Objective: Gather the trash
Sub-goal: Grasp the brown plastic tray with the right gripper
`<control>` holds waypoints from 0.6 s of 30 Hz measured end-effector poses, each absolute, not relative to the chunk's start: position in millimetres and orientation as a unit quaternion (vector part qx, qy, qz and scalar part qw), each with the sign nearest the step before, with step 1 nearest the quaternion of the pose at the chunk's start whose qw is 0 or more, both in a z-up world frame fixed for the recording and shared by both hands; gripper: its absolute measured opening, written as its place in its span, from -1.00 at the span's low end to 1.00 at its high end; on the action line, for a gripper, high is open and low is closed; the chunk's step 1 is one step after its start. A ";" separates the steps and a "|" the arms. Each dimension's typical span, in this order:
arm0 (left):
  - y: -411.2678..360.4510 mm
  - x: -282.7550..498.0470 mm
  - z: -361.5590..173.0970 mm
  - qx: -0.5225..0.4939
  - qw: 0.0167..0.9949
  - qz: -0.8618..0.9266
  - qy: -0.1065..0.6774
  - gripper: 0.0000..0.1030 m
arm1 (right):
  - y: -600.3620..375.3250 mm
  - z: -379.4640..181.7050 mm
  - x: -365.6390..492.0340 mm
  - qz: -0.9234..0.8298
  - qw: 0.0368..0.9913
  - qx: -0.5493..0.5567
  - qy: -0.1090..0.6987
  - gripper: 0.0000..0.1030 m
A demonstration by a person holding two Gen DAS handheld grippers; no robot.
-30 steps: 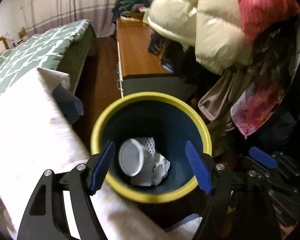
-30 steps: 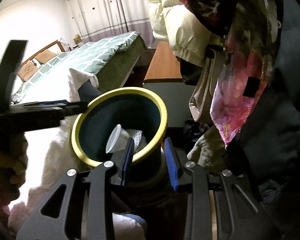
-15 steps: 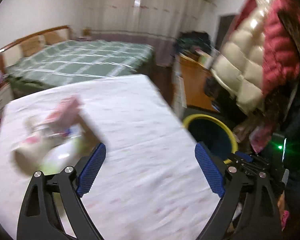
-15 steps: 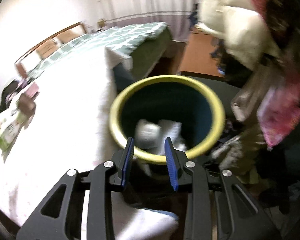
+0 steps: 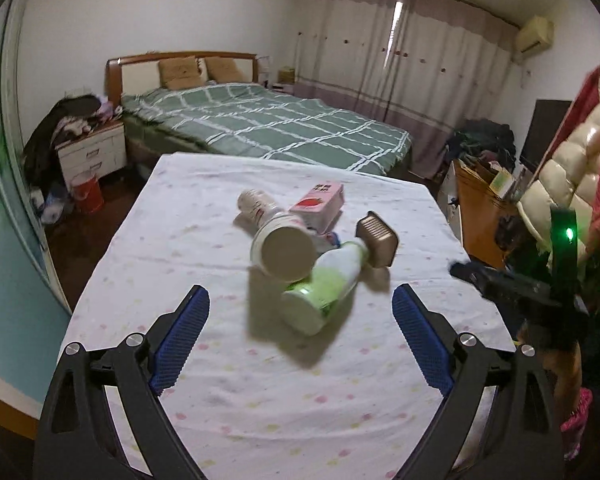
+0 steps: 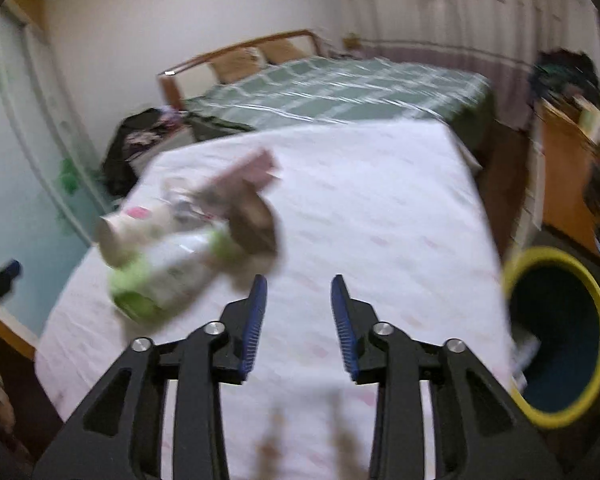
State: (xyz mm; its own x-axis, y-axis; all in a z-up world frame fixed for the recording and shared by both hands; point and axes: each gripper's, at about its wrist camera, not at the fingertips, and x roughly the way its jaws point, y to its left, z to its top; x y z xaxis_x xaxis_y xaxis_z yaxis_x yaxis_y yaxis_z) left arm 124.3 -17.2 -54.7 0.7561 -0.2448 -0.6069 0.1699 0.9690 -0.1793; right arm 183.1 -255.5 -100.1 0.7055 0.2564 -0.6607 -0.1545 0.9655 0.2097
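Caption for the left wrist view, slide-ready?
Open left gripper faces piled trash on the table: green-white bottle, paper cup, pink carton.

The left wrist view looks down the length of the cloth-covered table (image 5: 228, 216) toward the far bed (image 5: 268, 124), with the trash pile (image 5: 304, 256) near and centred. The right wrist view, blurred, faces the same table (image 6: 380, 208) from nearer its right edge, sharing pile (image 6: 188, 248) and bed (image 6: 340, 88), with the bin (image 6: 592, 304) at right
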 end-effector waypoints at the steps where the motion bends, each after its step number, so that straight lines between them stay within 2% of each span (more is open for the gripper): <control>1: -13.6 124.9 -56.6 -0.060 0.934 -0.112 0.333 0.78 | -247.9 -98.5 190.1 0.117 0.921 0.065 0.366 -0.22; 15: -22.5 127.1 -76.1 -0.061 0.924 -0.130 0.354 0.78 | -198.2 -129.6 283.7 0.113 0.899 0.018 0.423 -0.20; 16: -23.2 125.8 -76.6 -0.060 0.924 -0.130 0.355 0.78 | -198.8 -131.7 284.9 0.112 0.898 0.020 0.425 -0.27; 17: -23.5 126.3 -77.2 -0.060 0.924 -0.130 0.356 0.78 | -199.9 -133.0 286.0 0.112 0.897 0.024 0.426 -0.52; 18: -23.9 127.0 -78.0 -0.061 0.923 -0.131 0.357 0.78 | -202.5 -133.1 285.3 0.115 0.896 0.030 0.429 -0.64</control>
State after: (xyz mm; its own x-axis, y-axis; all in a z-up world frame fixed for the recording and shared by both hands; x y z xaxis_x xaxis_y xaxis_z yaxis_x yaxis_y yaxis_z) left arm 127.0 -23.9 -78.0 0.7116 -0.2848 -0.6422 0.1979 0.9584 -0.2058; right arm 285.3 -202.5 -133.1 0.6061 0.2322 -0.7608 -0.1811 0.9716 0.1522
